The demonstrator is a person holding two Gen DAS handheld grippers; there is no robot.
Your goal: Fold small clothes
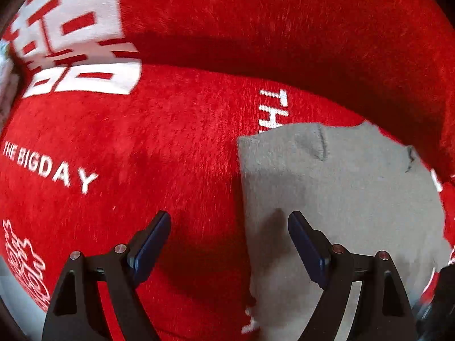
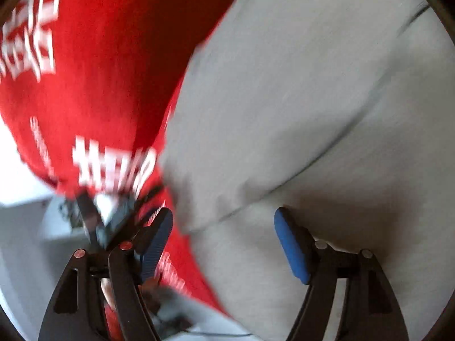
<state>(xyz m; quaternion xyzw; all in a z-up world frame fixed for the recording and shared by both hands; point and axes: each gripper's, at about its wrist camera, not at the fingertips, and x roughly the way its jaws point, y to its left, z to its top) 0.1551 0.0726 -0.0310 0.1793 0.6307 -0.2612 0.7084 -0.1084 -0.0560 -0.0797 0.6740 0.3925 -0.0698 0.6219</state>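
Observation:
A small grey garment [image 1: 335,187] lies flat on a red plush cloth [image 1: 170,147], with a small raised wrinkle near its far edge. My left gripper [image 1: 229,228] points down over the garment's left edge and is open: its right finger [image 1: 304,244] is above the grey fabric and its left finger [image 1: 155,244] above the red plush, with nothing gripped. In the blurred right wrist view the grey garment [image 2: 312,99] fills the right side, a folded edge running across it. My right gripper [image 2: 223,227] is open over that edge, its pads clear of the fabric.
The red plush cloth [image 2: 93,79] carries white printed letters [image 1: 48,167] and a large white emblem [image 1: 76,45]. A fold of it rises behind the garment. A pale surface [image 2: 25,255] shows beyond the cloth's edge. A dark blurred object [image 1: 438,301] sits at the lower right.

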